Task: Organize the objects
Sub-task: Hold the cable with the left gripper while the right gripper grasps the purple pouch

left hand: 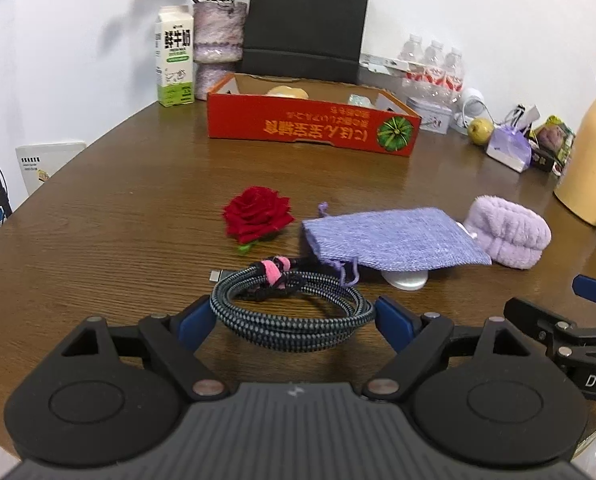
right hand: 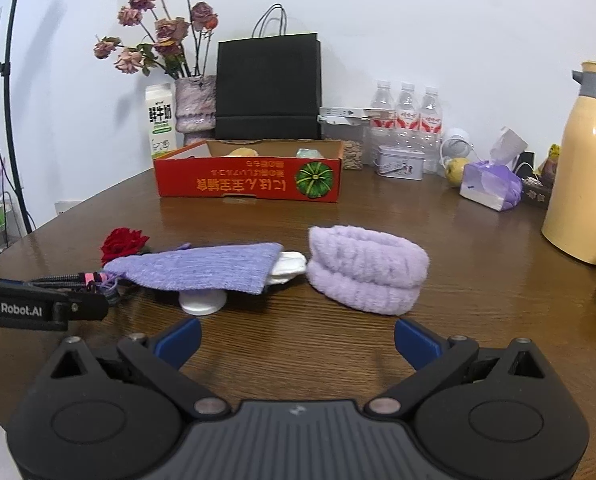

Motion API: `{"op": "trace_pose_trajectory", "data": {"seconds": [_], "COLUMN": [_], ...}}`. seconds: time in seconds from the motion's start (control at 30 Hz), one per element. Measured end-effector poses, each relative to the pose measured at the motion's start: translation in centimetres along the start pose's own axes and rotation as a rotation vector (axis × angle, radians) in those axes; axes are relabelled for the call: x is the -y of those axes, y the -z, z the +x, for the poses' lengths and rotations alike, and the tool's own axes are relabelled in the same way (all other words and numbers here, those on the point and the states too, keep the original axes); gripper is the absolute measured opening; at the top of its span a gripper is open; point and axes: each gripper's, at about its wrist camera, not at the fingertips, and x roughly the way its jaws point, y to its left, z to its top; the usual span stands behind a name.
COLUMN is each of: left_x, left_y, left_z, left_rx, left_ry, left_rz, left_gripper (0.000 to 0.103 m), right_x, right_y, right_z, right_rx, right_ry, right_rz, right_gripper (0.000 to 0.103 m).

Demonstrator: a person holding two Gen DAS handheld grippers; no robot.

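A coiled grey braided cable (left hand: 290, 330) tied with a pink strap lies between the blue pads of my left gripper (left hand: 296, 318), which press on both of its sides. Just beyond it lie a red rose (left hand: 256, 214) and a purple knit pouch (left hand: 390, 238) resting over a white object (left hand: 404, 280). A fluffy lilac headband (right hand: 368, 268) sits right of the pouch. My right gripper (right hand: 298, 340) stands open over bare table in front of the headband, with nothing between its fingers. The red cardboard box (right hand: 250, 184) stands further back and holds a few items.
Along the wall stand a milk carton (right hand: 160, 126), a vase of dried flowers (right hand: 196, 106), a black paper bag (right hand: 268, 92), water bottles (right hand: 406, 120) and a tin (right hand: 400, 162). A yellow fruit (right hand: 456, 170), a tissue pack (right hand: 490, 186) and a cream thermos (right hand: 582, 168) crowd the right.
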Motion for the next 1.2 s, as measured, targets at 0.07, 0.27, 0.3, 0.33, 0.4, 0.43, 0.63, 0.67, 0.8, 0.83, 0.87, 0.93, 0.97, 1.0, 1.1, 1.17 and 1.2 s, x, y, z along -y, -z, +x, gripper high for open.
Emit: {"op": "trace_pose_trajectory", "data": {"seconds": [0.07, 0.27, 0.3, 0.33, 0.4, 0.43, 0.63, 0.67, 0.8, 0.83, 0.87, 0.93, 0.97, 1.0, 1.1, 1.17, 1.2], "left_x": [-0.5, -2.1, -2.5, -2.9, -3.5, -3.8, -5.3, -5.5, -6.5, -6.7, -6.9, -7.2, -7.4, -7.6, -8.3, -8.6, -8.8], "left_y": [0.0, 0.0, 0.0, 0.0, -0.2, -0.2, -1.0, -1.1, -1.5, -1.6, -1.7, -2.0, -2.2, -2.4, -2.7, -3.0, -3.1], "left_z": [-0.3, -0.5, -0.5, -0.5, -0.5, -0.6, -0.5, -0.4, 0.1, 0.2, 0.3, 0.5, 0.7, 0.8, 1.3, 1.6, 1.8], "left_rx": [0.009, 0.018, 0.020, 0.022, 0.028, 0.032, 0.049, 0.049, 0.048, 0.049, 0.050, 0.051, 0.052, 0.052, 0.051, 0.050, 0.049], "left_ry": [-0.001, 0.003, 0.002, 0.000, -0.004, -0.006, -0.016, -0.016, -0.018, -0.018, -0.019, -0.022, -0.023, -0.024, -0.024, -0.024, -0.024], "left_rz": [-0.006, -0.026, -0.031, -0.036, -0.046, -0.049, -0.062, -0.064, -0.074, -0.076, -0.077, -0.078, -0.079, -0.081, -0.084, -0.087, -0.088], "left_gripper": [0.086, 0.086, 0.086, 0.086, 0.086, 0.086, 0.086, 0.086, 0.086, 0.086, 0.086, 0.086, 0.086, 0.086, 0.086, 0.086, 0.086], "right_x": [-0.5, -1.8, -2.0, -2.2, -2.6, -2.9, -4.3, -4.6, -5.7, -6.0, -6.2, -6.6, -6.8, -6.9, -7.3, -7.7, -7.8], "right_y": [-0.2, -0.6, -0.7, -0.8, -1.1, -1.2, -1.9, -2.1, -2.7, -2.8, -2.9, -3.2, -3.3, -3.4, -3.7, -3.9, -4.0], "right_z": [0.1, 0.5, 0.5, 0.5, 0.7, 0.9, 1.9, 2.1, 2.9, 3.2, 3.5, 4.1, 4.4, 4.7, 5.7, 6.3, 6.7], "right_rx": [0.001, 0.003, 0.005, 0.007, 0.010, 0.010, 0.005, 0.006, 0.004, 0.002, 0.000, -0.005, -0.009, -0.013, -0.023, -0.031, -0.034], "right_ry": [-0.004, -0.013, -0.015, -0.018, -0.023, -0.024, -0.031, -0.033, -0.040, -0.040, -0.039, -0.036, -0.034, -0.032, -0.024, -0.018, -0.016], "right_rz": [-0.007, -0.027, -0.027, -0.027, -0.032, -0.036, -0.062, -0.065, -0.082, -0.088, -0.093, -0.100, -0.102, -0.103, -0.108, -0.116, -0.118], "right_gripper": [0.103, 0.103, 0.103, 0.103, 0.103, 0.103, 0.103, 0.103, 0.103, 0.103, 0.103, 0.103, 0.103, 0.103, 0.103, 0.103, 0.103]}}
